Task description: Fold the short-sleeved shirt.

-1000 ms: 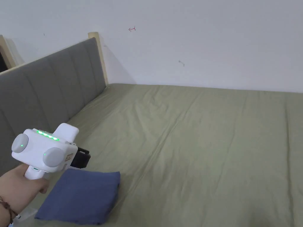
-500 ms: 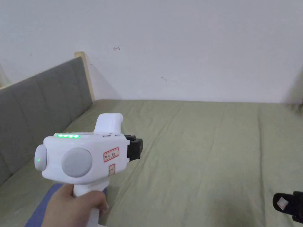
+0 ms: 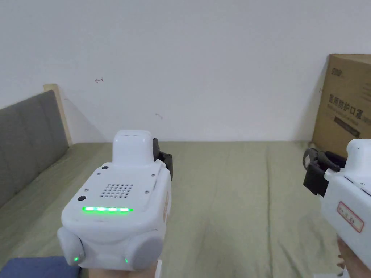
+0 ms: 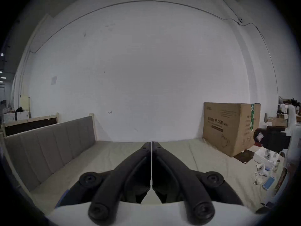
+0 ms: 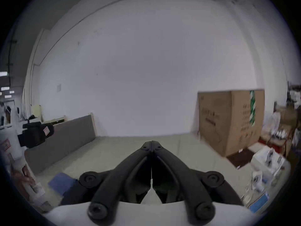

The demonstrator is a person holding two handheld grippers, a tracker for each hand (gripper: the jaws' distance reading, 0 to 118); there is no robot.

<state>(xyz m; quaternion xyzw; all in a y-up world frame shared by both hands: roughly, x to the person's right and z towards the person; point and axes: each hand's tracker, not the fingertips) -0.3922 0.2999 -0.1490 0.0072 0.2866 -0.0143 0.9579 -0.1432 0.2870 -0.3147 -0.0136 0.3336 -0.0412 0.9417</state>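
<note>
We hold our left gripper (image 4: 151,144) up in the air over the green bed (image 3: 232,188), and its two jaws are pressed together with nothing between them. Our right gripper (image 5: 151,142) is up too, with its jaws together and nothing in them.

The blue shirt (image 3: 38,267) lies on the bed, low down and to our left, under and behind the left gripper. It looks like a small flat square, so we think it is already folded. In the right gripper view the shirt (image 5: 62,184) sits down on the left side. Our left hand is nearer to it. We cannot tell which way its long side runs.

A big cardboard box (image 4: 231,128) stands on the far right of the bed. It is closed, so we cannot see inside.
</note>
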